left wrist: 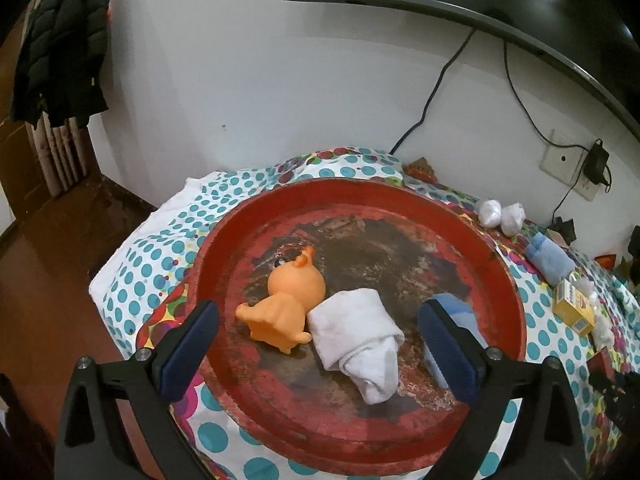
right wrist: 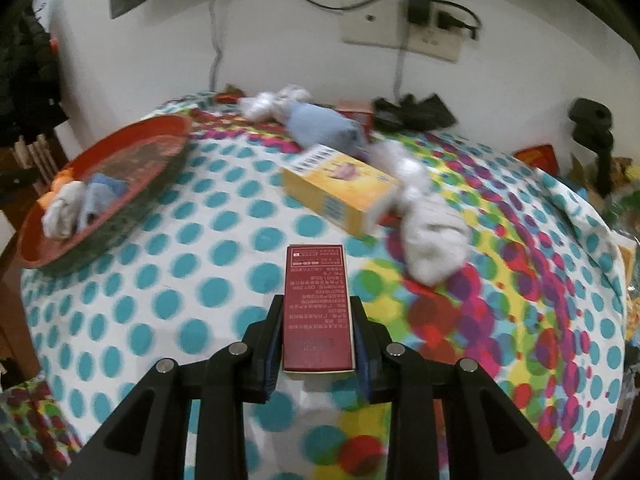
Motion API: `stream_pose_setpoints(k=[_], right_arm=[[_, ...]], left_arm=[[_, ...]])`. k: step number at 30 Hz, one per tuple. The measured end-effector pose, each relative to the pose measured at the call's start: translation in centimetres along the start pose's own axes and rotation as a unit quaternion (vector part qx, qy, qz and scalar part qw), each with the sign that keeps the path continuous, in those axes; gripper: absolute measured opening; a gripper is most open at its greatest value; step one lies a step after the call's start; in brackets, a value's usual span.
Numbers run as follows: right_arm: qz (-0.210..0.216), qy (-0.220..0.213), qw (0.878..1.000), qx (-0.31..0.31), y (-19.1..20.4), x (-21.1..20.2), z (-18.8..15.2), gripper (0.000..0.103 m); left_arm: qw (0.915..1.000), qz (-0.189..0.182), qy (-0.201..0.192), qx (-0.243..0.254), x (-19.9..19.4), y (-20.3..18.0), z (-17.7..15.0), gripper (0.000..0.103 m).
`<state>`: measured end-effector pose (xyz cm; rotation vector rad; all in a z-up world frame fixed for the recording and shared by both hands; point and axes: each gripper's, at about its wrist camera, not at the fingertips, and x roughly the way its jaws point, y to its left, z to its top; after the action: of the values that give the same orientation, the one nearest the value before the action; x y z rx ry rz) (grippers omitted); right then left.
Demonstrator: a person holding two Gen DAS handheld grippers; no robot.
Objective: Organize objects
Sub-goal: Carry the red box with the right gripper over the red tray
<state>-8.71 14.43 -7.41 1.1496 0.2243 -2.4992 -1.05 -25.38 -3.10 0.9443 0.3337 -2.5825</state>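
Jaws of the right gripper (right wrist: 318, 344) are clamped on a dark red box (right wrist: 318, 306), which sticks out forward between them above the dotted cloth (right wrist: 224, 256) covering the surface. Jaws of the left gripper (left wrist: 318, 344) stand wide apart with nothing pressed between them, hovering over a round red tray (left wrist: 508, 280). On the tray lie an orange toy figure (left wrist: 286, 300) on its side, a rolled white sock (left wrist: 360, 340) touching it, and a blue cloth item (left wrist: 460, 312) partly hidden behind the left gripper's right finger. Beyond the tray, on the cloth, a yellow box (right wrist: 344, 192) lies beside a white bundle (right wrist: 432, 236), with a light blue rolled sock (right wrist: 320, 128) and more white wads (right wrist: 260, 106) nearer the wall. A wall socket (right wrist: 424, 36) with a plugged-in adapter sits above.
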Motion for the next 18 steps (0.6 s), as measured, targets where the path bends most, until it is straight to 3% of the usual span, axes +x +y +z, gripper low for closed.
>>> stream_pose_setpoints(k=[8,18], right_arm=[[0.043,-0.009,0.998,-0.041,5.8,-0.4,2.2,0.030],[0.091,-0.019,0.993,-0.075,12.2,0.7,6.8,0.030]], left_arm=[[0.9996,0.026,-0.004,0.007,-0.3,1.0,0.3,0.102],[0.9992,0.026,0.001,-0.029,-0.2,3.4,0.6,0.102]])
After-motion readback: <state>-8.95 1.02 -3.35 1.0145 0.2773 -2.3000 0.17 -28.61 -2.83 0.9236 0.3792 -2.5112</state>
